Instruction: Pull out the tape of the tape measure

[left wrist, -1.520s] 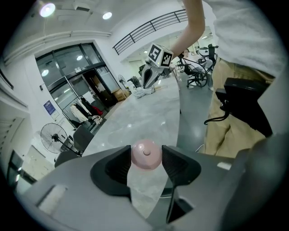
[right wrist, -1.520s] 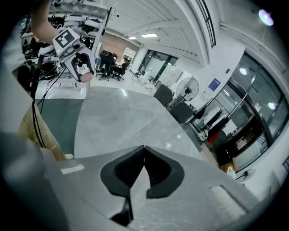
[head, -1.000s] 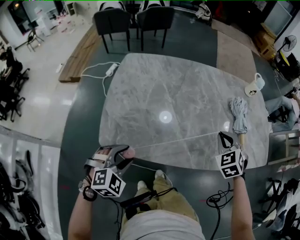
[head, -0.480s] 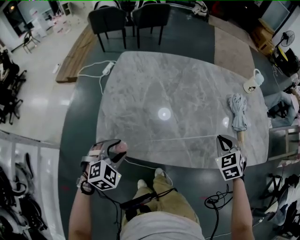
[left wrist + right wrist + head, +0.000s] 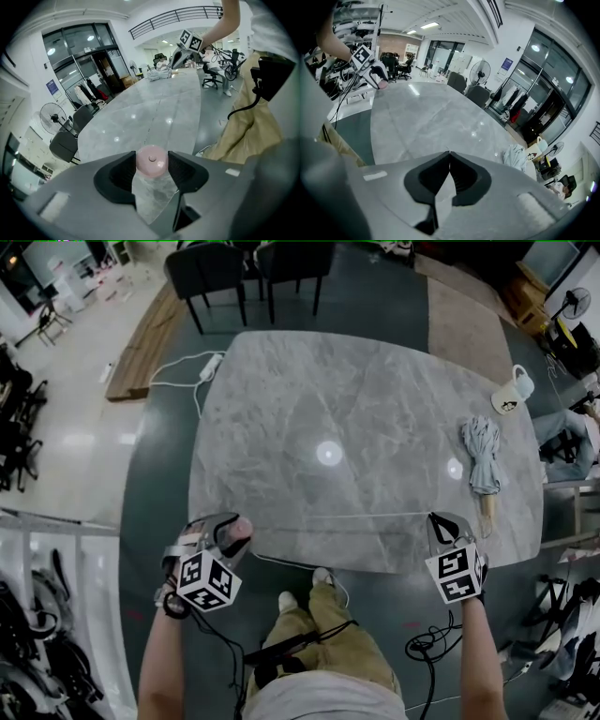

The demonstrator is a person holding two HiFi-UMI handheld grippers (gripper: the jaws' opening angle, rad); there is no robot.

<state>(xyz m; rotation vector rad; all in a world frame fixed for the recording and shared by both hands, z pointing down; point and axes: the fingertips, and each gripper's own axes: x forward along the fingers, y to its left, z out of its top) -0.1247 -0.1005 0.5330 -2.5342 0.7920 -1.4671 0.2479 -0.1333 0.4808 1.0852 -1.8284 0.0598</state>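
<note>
Head view looks down on a grey table (image 5: 356, 399) with both claws at its near edge. At the left, the left claw (image 5: 231, 532) has its jaws spread wide and pressed on either side of the round pink tape measure (image 5: 241, 526). The left gripper view shows the case pinched at the very tips, its flat face toward the camera, with a pad touching each side. From the case the tape (image 5: 337, 517) runs out to the right as a thin pale line. Its long axis lies left to right, close to parallel with the table's near edge and just inside it; whether it touches the tabletop cannot be told. Its far end meets the tips of the right claw (image 5: 439, 519), whose jaws are closed tight together on the tape's end. The right gripper view shows the pads meeting with no gap. Farther right, a folded umbrella (image 5: 483, 457) lies on the table, and a mug (image 5: 511, 395) stands beyond it near the table's right edge.
</note>
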